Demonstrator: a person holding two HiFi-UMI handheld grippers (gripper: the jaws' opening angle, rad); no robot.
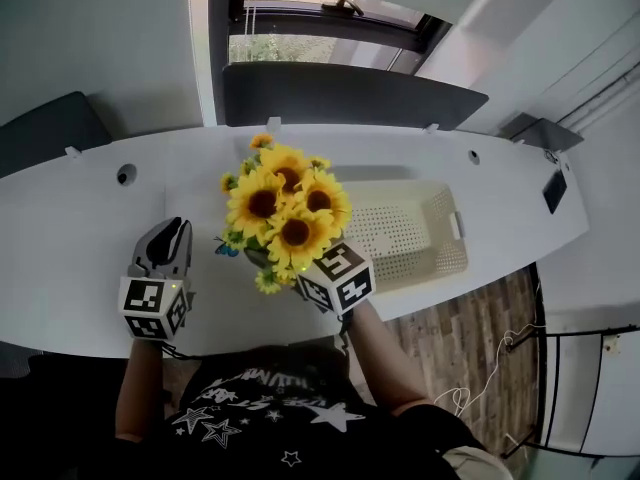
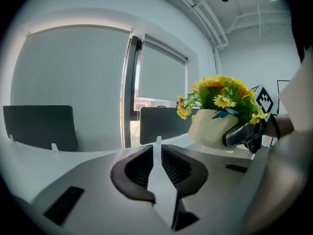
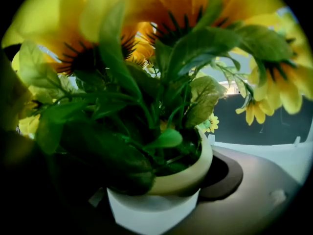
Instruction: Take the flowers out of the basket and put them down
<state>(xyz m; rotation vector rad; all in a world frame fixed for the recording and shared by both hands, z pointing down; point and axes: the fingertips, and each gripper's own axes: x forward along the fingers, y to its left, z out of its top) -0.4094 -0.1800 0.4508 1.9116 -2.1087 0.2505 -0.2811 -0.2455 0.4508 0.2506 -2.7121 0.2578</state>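
A bunch of yellow sunflowers stands in a cream pot. My right gripper is shut on the pot's rim and holds it upright above the white table, just left of the cream perforated basket. In the right gripper view the pot and its leaves fill the space between the jaws of that gripper, with the blooms overhead. My left gripper hangs over the table left of the flowers. Its jaws stand a narrow gap apart with nothing between them.
The basket lies on the table's right half near the front edge. A dark screen panel runs along the back of the table, another dark panel at the left. Behind them is a window.
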